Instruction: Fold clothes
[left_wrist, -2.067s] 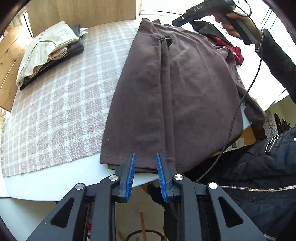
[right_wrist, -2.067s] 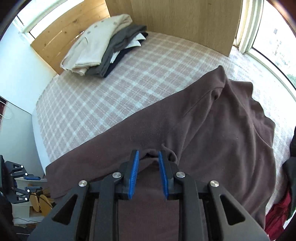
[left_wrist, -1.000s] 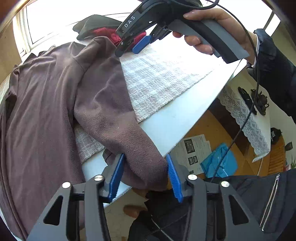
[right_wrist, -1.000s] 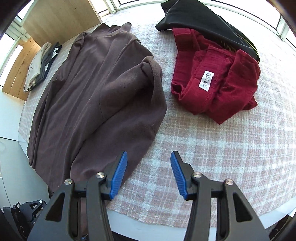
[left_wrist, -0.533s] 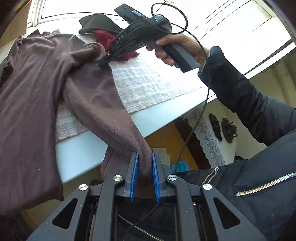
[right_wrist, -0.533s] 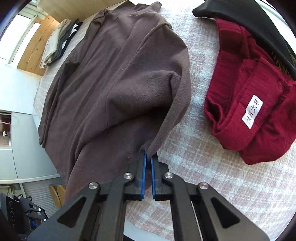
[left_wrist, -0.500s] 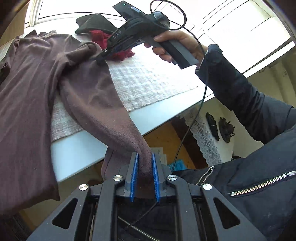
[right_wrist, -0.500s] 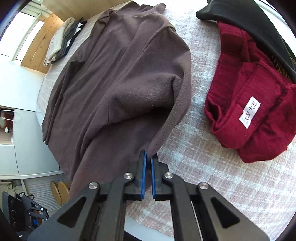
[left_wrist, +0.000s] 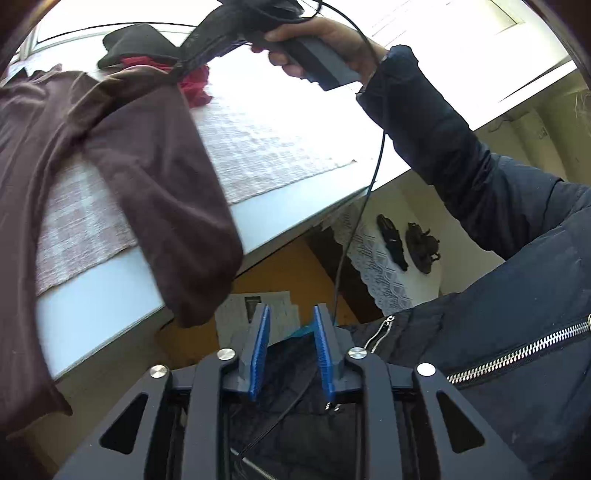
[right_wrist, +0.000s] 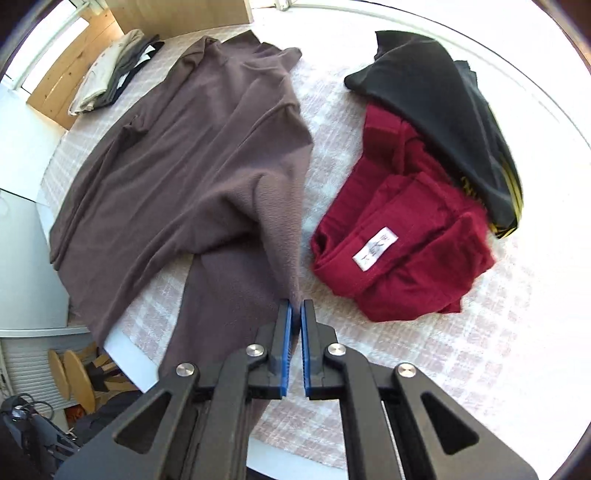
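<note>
A brown long-sleeved top (right_wrist: 192, 147) lies spread on the checked cloth (right_wrist: 498, 332) of the table. My right gripper (right_wrist: 296, 314) is shut on a fold of it near the shoulder and lifts that fold off the cloth. In the left wrist view the top's sleeve (left_wrist: 177, 206) hangs over the table's white edge (left_wrist: 92, 306), its cuff swinging free. My left gripper (left_wrist: 290, 325) is open below and right of the cuff, with nothing between its fingers. A hand (left_wrist: 325, 40) holds the right gripper's handle above the table.
A crumpled red garment (right_wrist: 399, 240) and a black one (right_wrist: 436, 103) lie right of the brown top. A stack of folded clothes (right_wrist: 114, 70) sits at the far left corner by wooden panels. A cable (left_wrist: 365, 184) hangs past the table edge. A dark jacket (left_wrist: 498, 332) is close on the right.
My left gripper was shut on the sleeve's cuff; it has opened and the sleeve now hangs free. My right gripper stays shut on the top and has lifted the fold higher.
</note>
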